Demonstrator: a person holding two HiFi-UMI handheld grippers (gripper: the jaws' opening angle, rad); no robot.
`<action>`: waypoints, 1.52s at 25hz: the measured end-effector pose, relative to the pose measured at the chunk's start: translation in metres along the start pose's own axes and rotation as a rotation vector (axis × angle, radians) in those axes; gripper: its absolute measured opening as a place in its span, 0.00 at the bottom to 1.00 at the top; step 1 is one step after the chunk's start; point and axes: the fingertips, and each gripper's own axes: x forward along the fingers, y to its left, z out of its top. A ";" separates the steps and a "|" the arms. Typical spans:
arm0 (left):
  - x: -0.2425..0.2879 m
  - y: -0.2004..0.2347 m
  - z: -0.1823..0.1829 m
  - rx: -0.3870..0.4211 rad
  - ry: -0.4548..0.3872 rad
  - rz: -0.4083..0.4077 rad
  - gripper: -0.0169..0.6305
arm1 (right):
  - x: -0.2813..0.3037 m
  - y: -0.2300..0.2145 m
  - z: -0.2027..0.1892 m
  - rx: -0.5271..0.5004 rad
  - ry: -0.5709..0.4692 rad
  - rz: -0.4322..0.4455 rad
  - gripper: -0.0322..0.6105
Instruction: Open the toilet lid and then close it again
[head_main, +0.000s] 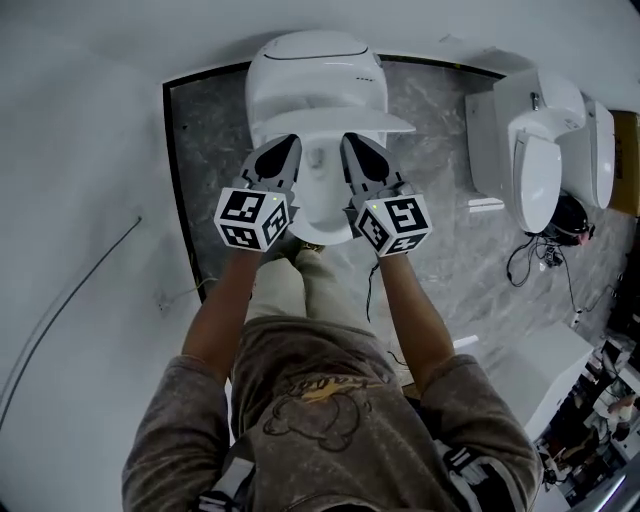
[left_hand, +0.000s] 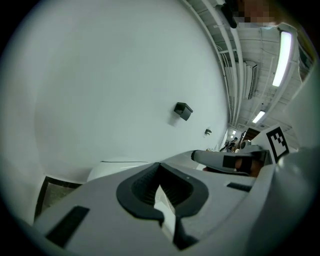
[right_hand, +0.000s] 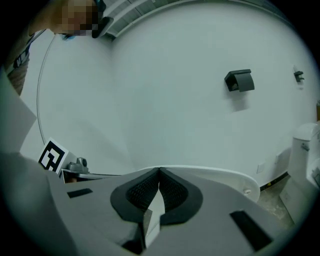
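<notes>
Head view is showing a white toilet (head_main: 318, 62) standing on a dark stone floor (head_main: 205, 150) against a pale wall (head_main: 80, 120). Its long axis is running straight away from the person, tank at the far end and the front pointing back at the person's legs (head_main: 300, 290). A second toilet (head_main: 545, 150) is sitting well apart to the right, with loose cables (head_main: 545, 258) trailing on the floor beside it. Nothing is lying between the person and the bowl.

The lid (head_main: 332, 121) is sitting part-way up, hinged at the far end, its front edge facing the person and showing as a flat band across the bowl. The left tool (head_main: 288, 142) and the right tool (head_main: 350, 142) are reaching in side by side, their tips just under that edge; whether they are touching it is hard to tell from above.

Left gripper view is showing the left tool (left_hand: 160, 164) with its jaws pressed together at the tips, and right gripper view is showing the same for the right tool (right_hand: 159, 170), with the lid's curved rim (right_hand: 220, 176) lying just beyond. A pale sliver is showing in the gap behind each pair of tips, too blurred to name. Both tools are aiming up at the wall, where a black holder (right_hand: 239, 80) is hanging.
</notes>
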 end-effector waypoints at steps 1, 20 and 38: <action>0.007 0.006 0.006 0.001 -0.001 -0.002 0.04 | 0.010 -0.004 0.005 -0.004 0.004 -0.001 0.09; 0.070 0.059 0.091 0.052 0.092 -0.075 0.04 | 0.104 -0.026 0.072 0.016 0.037 -0.063 0.09; 0.129 0.079 0.151 0.145 0.073 -0.072 0.05 | 0.134 -0.094 0.121 0.033 0.030 -0.096 0.12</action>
